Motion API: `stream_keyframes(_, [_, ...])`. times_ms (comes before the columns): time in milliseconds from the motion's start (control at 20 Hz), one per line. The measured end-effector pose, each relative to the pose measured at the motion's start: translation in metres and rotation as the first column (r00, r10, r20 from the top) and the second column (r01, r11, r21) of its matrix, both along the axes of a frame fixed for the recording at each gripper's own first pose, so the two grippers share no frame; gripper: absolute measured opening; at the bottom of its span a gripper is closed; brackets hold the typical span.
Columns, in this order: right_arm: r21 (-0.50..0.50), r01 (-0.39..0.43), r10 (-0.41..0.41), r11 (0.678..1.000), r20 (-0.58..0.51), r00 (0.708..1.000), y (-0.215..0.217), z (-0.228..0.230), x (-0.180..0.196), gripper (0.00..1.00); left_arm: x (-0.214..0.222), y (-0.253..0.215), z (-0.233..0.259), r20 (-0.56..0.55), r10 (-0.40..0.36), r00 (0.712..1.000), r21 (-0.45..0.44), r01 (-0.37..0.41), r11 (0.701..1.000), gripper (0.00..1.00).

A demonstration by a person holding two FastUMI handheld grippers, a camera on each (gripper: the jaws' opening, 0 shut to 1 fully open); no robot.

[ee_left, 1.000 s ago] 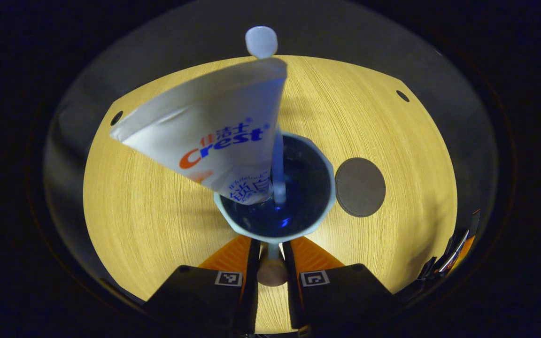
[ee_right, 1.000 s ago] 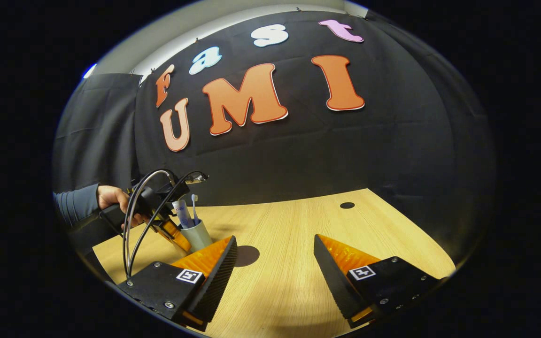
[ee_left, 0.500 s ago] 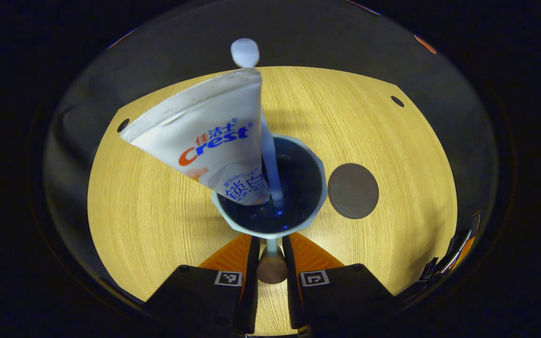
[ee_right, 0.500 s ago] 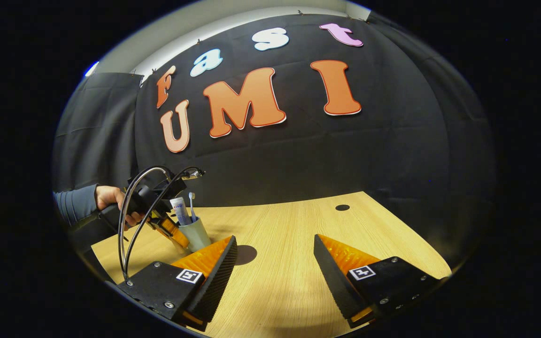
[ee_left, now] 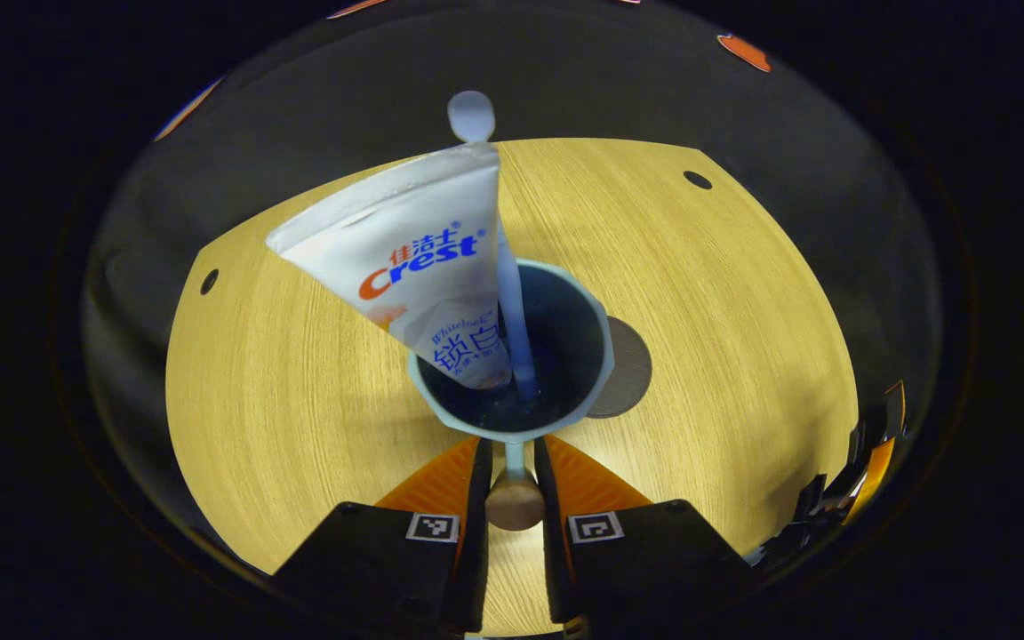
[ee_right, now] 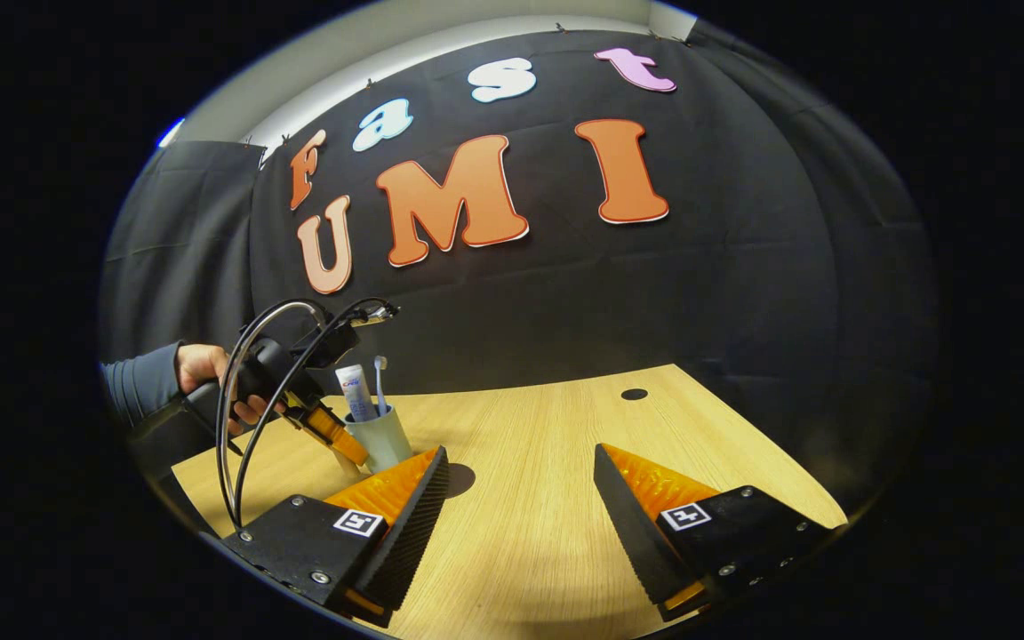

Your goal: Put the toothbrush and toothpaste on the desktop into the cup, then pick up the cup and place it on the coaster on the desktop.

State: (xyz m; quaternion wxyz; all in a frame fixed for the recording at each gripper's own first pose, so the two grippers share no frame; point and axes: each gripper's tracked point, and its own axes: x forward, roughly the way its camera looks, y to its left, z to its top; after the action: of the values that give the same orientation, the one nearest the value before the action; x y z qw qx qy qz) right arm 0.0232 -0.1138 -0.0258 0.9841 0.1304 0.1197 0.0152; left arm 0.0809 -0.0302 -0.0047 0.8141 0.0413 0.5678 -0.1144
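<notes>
A pale blue cup [ee_left: 570, 342] holds a white toothpaste tube [ee_left: 423, 267] and a pale blue toothbrush [ee_left: 471, 116], both leaning out of it. My left gripper [ee_left: 512, 449] is shut on the cup's thin handle at the near rim. The dark round coaster [ee_left: 632, 373] lies just right of the cup, partly hidden behind it. In the right gripper view the cup [ee_right: 385, 440] hangs from the left gripper [ee_right: 334, 436] at far left. The coaster [ee_right: 460, 480] peeks out beside it. My right gripper [ee_right: 521, 471] stands open over the table with nothing between its fingers.
The light wooden table [ee_left: 281, 382] has small cable holes at the back right [ee_left: 697, 180] and at the left [ee_left: 209, 282]. A hand [ee_right: 201, 369] in a grey sleeve holds the left gripper, with black cables looping above it. The right gripper's edge [ee_left: 868, 453] shows far right.
The left gripper has carried the cup rightwards towards the coaster, which now sits partly behind the cup. The right gripper has stayed open and almost still.
</notes>
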Motion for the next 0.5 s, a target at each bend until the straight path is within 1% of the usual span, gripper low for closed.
stream_keyframes(50, [0.000,0.002,-0.002,1.000,0.000,1.000,-0.001,0.000,-0.001,0.97,-0.006,-0.027,-0.008,0.004,-0.011,1.000,0.003,0.011,1.000,0.31])
stream_keyframes(200, [0.000,0.015,-0.015,1.000,-0.008,1.000,-0.008,-0.003,-0.006,0.97,0.003,-0.043,-0.001,0.041,-0.045,0.998,0.027,0.044,0.999,0.31])
stream_keyframes(250, [0.003,0.022,-0.022,1.000,-0.008,1.000,-0.011,-0.005,-0.007,0.97,0.003,-0.046,0.007,0.058,-0.055,0.997,0.035,0.053,0.998,0.30])
stream_keyframes(350, [0.015,0.033,-0.033,0.999,-0.020,0.999,-0.015,-0.007,-0.010,0.98,-0.007,-0.063,0.013,0.051,-0.058,0.997,0.042,0.056,0.998,0.31])
stream_keyframes(450, [0.008,0.046,-0.045,0.999,-0.023,0.999,-0.021,-0.008,-0.012,0.98,-0.004,-0.050,0.009,0.054,-0.058,0.997,0.037,0.056,0.998,0.31])
stream_keyframes(500, [0.005,0.051,-0.051,0.999,-0.022,0.998,-0.023,-0.008,-0.013,0.98,-0.001,-0.048,0.008,0.060,-0.034,0.998,0.019,0.033,0.999,0.31])
